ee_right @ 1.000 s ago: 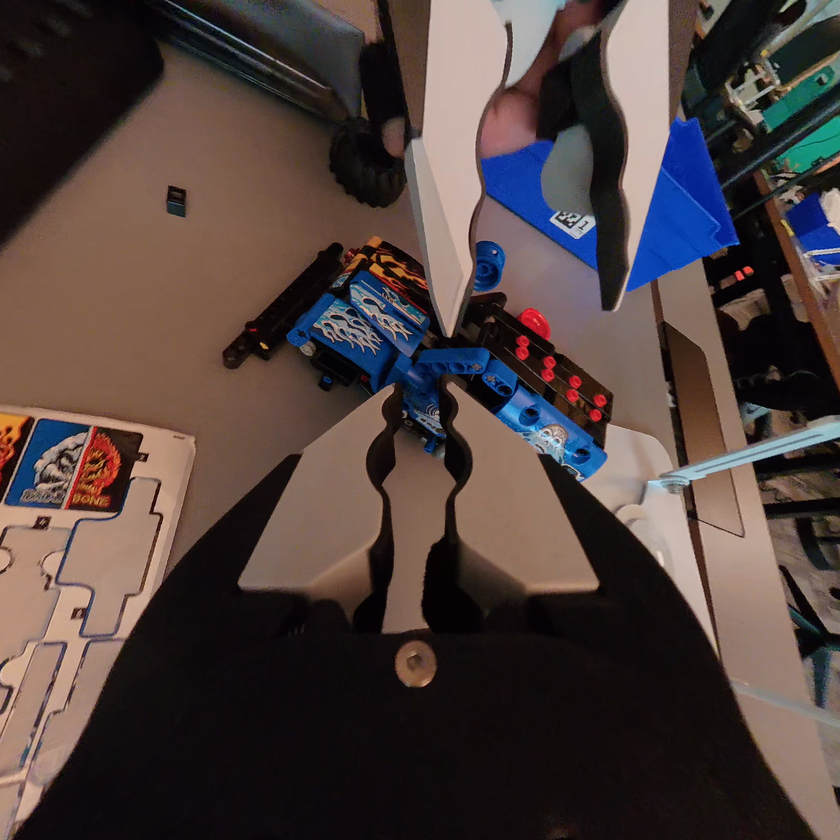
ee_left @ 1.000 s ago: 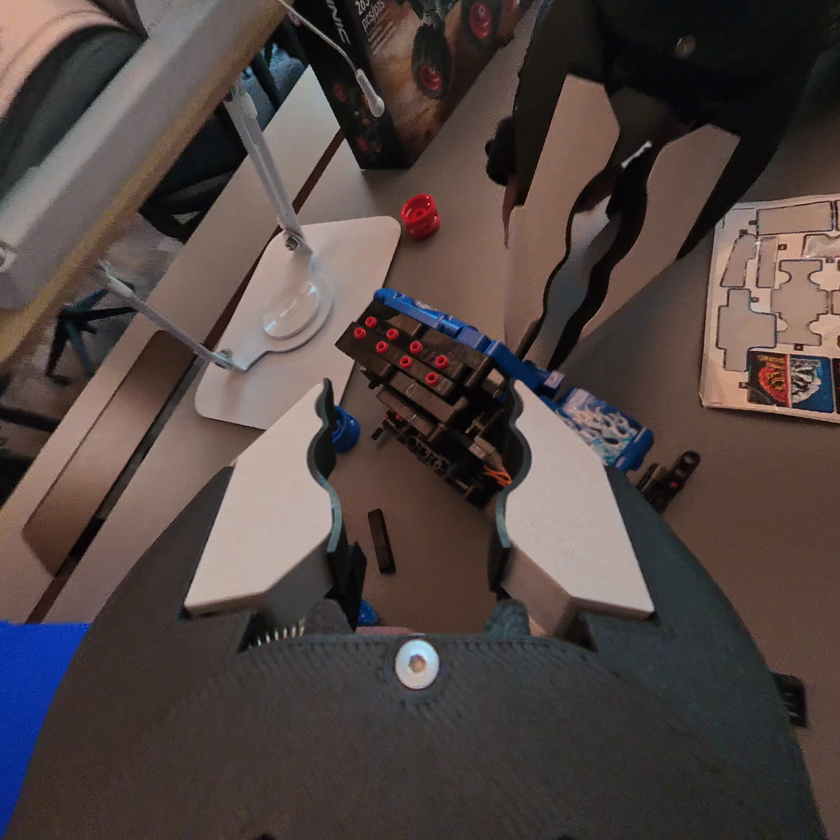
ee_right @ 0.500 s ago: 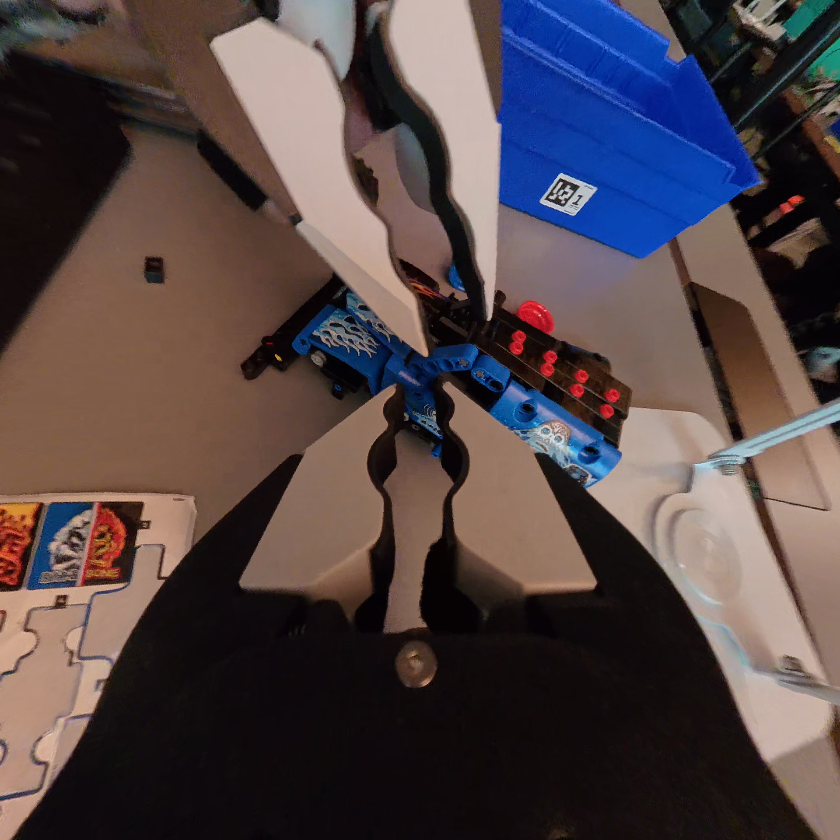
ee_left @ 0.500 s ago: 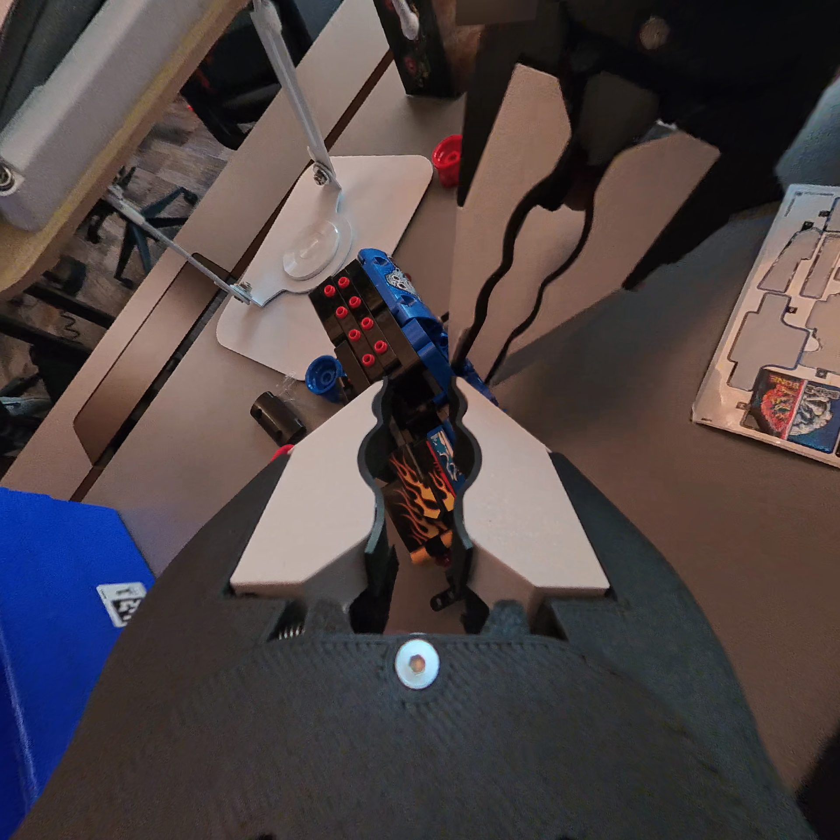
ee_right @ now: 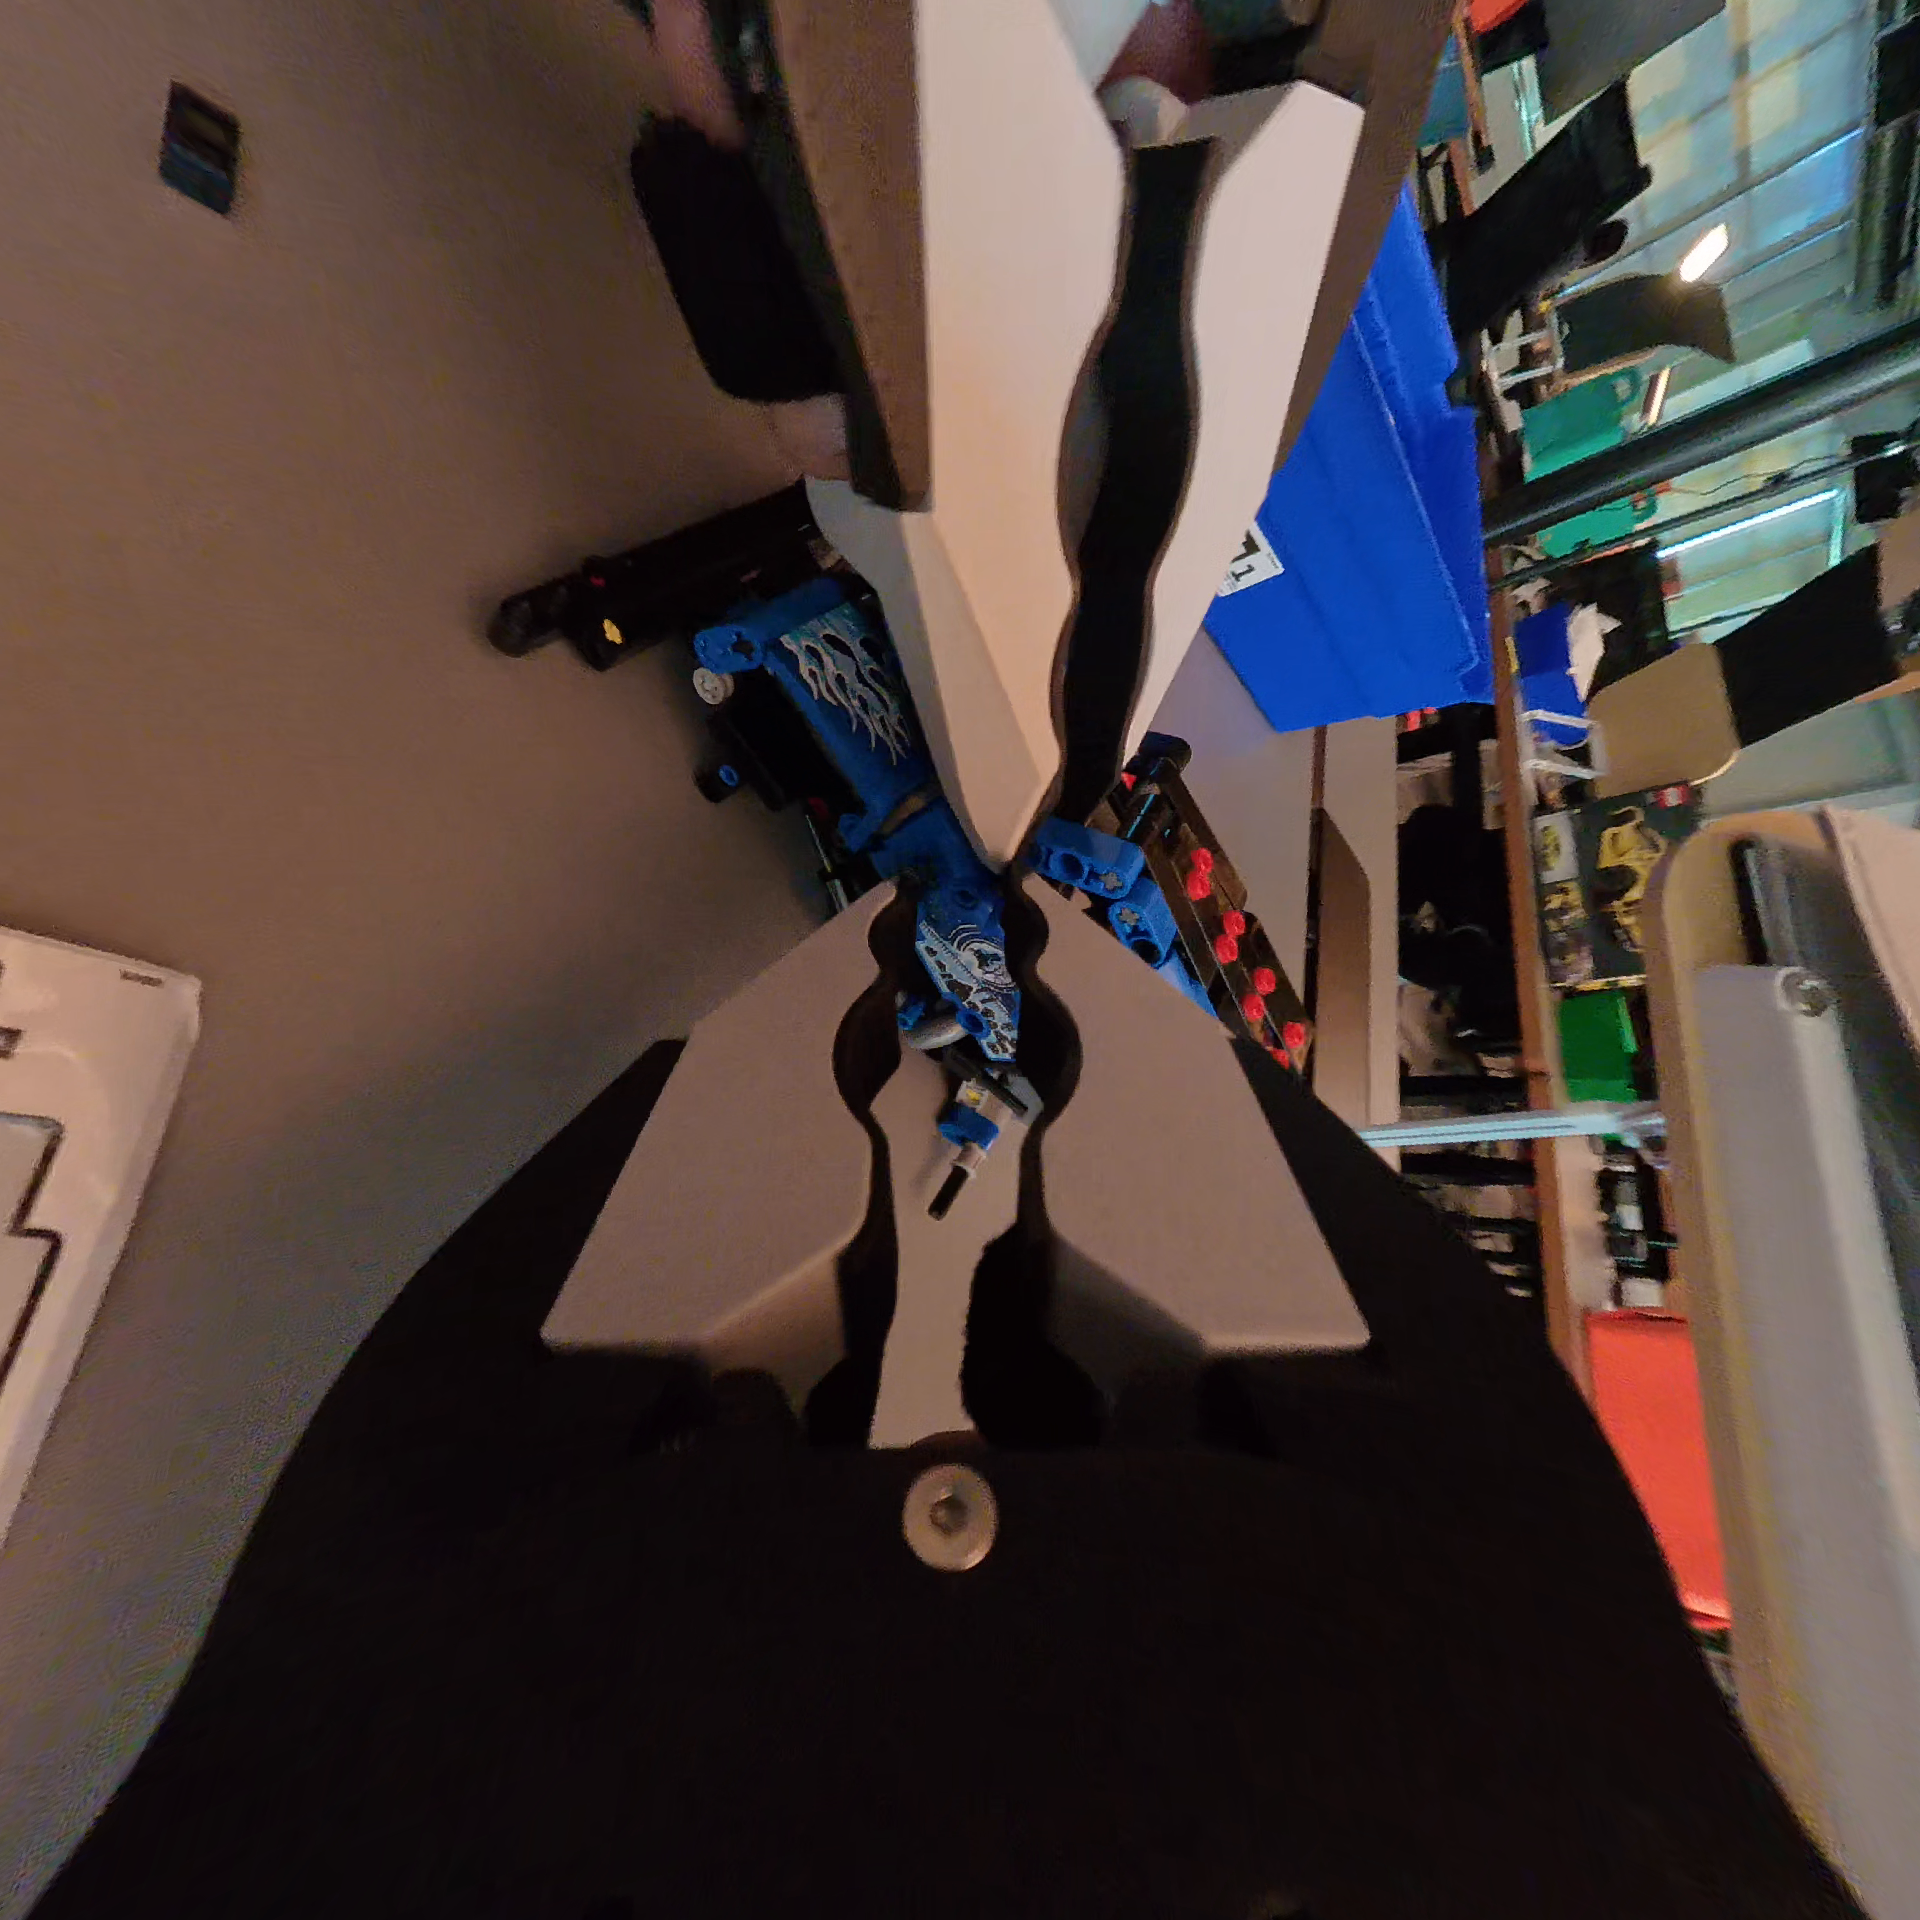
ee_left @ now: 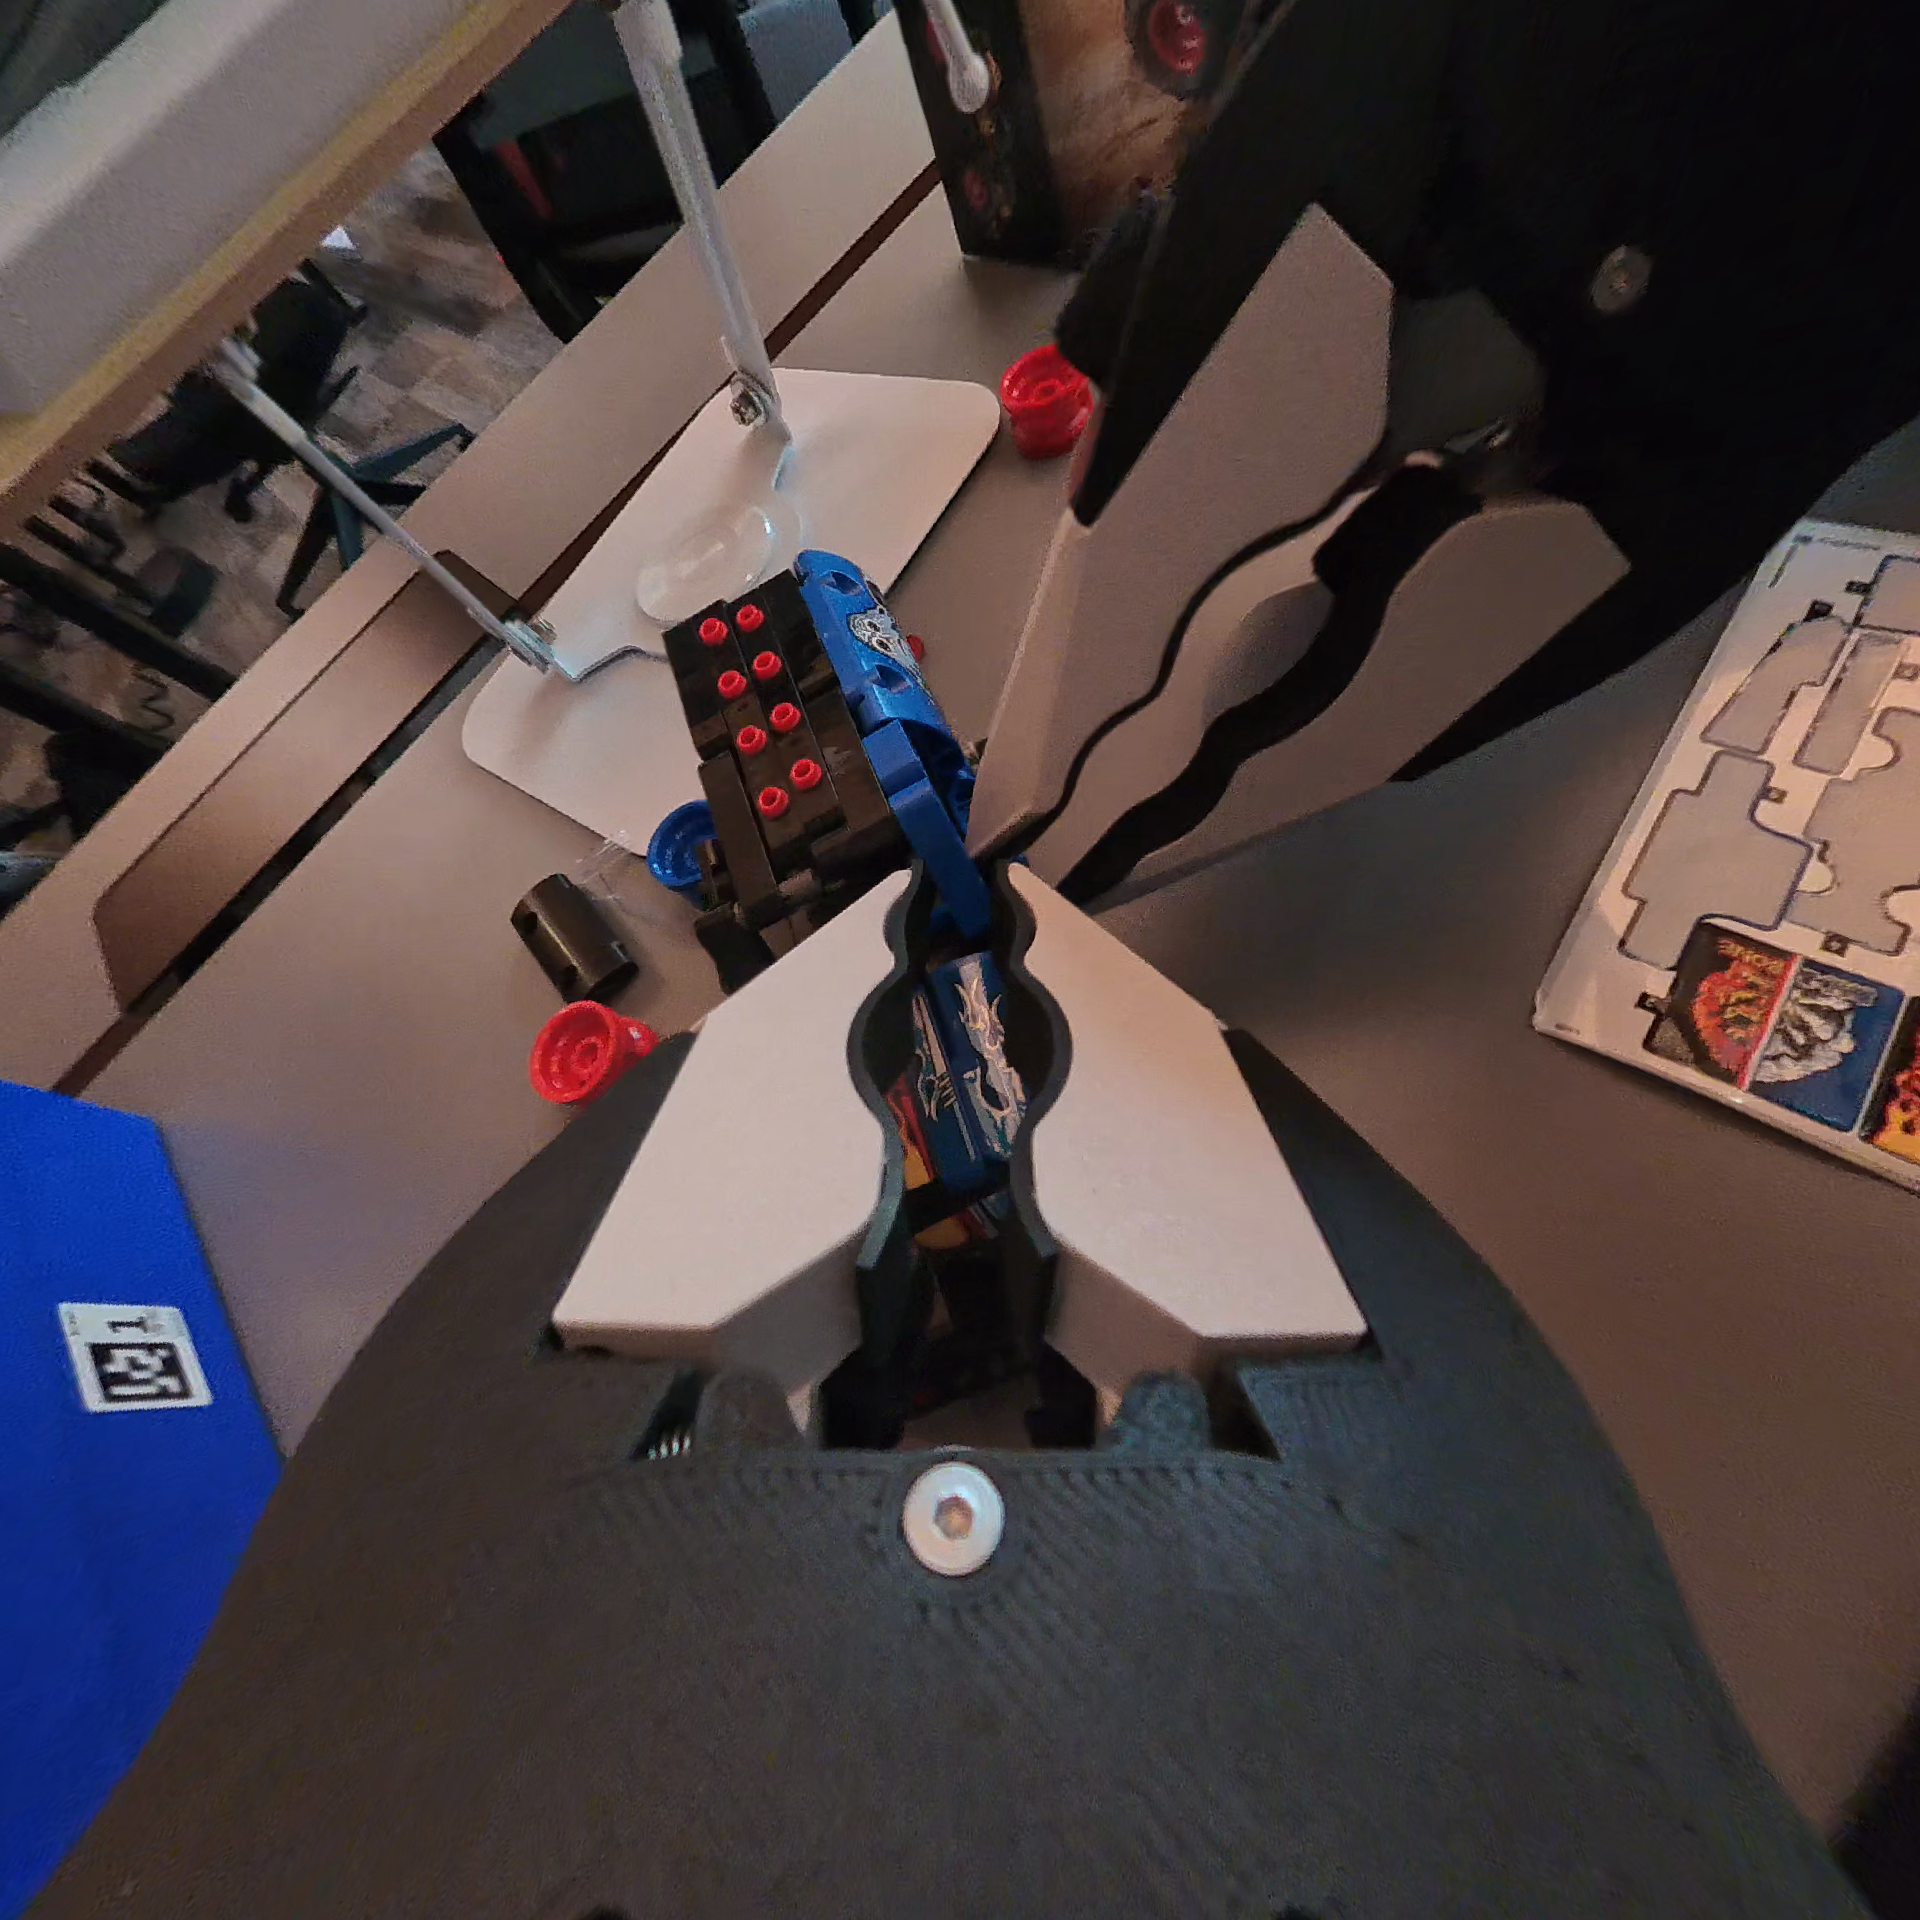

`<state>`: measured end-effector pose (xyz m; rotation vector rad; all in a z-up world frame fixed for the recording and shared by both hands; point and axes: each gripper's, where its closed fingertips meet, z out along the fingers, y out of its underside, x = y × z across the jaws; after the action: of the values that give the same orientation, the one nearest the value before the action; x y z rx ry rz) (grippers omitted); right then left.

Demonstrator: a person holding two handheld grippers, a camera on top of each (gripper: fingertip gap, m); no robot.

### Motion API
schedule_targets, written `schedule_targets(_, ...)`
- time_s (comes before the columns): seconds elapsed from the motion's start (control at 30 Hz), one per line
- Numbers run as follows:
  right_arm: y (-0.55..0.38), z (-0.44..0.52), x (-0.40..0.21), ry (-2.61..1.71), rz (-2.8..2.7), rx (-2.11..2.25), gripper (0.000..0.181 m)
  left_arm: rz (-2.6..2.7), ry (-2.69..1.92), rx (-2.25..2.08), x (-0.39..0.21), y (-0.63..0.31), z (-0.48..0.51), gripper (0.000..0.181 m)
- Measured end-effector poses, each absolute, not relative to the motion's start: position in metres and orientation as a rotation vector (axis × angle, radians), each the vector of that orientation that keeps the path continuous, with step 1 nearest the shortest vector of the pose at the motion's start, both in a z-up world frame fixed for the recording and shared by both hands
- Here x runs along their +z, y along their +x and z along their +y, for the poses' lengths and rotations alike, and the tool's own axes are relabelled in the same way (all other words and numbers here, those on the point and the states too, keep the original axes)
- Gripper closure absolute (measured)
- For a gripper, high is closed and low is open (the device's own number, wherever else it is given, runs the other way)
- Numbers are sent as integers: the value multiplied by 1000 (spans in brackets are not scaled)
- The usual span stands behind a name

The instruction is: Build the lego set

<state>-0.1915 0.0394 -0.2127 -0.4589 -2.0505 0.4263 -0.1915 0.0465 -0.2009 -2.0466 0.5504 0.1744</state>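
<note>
Between both grippers, the part-built blue and black lego truck body (ee_left: 831, 748) is held from opposite ends, seemingly lifted off the grey desk (ee_left: 1403, 1039), though contact underneath is hidden. Left gripper (ee_left: 961, 883) is clamped on its flame-stickered blue end, which sits deep in the jaw scallops. Right gripper (ee_right: 956, 894) is pinched on the other blue stickered panel, tips almost meeting the left's tips. Handling judgement: light, rigid plastic, but pin joints can pop and smooth panels may slip, so grip the solid beams, not the protruding black axle pin (ee_right: 961, 1169). Both tools angle down and inward, nose to nose. Beyond the left gripper lie a blue wheel hub (ee_left: 675, 847) and a red wheel hub (ee_left: 577, 1049); a sticker sheet (ee_left: 1766, 831) lies off to its right.
</note>
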Motion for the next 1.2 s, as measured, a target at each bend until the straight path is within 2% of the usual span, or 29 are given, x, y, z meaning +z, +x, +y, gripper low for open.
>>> schedule_targets(0.1, -197, 41, -214, -422, -2013, 356, 162, 501, -2055, 104, -201, -196, 48, 172)
schedule_targets(0.17, -199, 42, -218, -392, -1991, 302, 150, 450, -2055, 14, -200, -199, 49, 173)
schedule_targets(0.5, -209, 52, -217, -391, -1950, 200, 152, 226, -2064, -438, -193, -202, 56, 175)
schedule_targets(0.9, -189, 52, -196, -659, -2233, 627, 154, 174, -2033, -794, -174, -192, 65, 175)
schedule_targets(1.2, -184, 54, -189, -784, -2286, 864, 149, 201, -1993, -813, -176, -191, 73, 174)
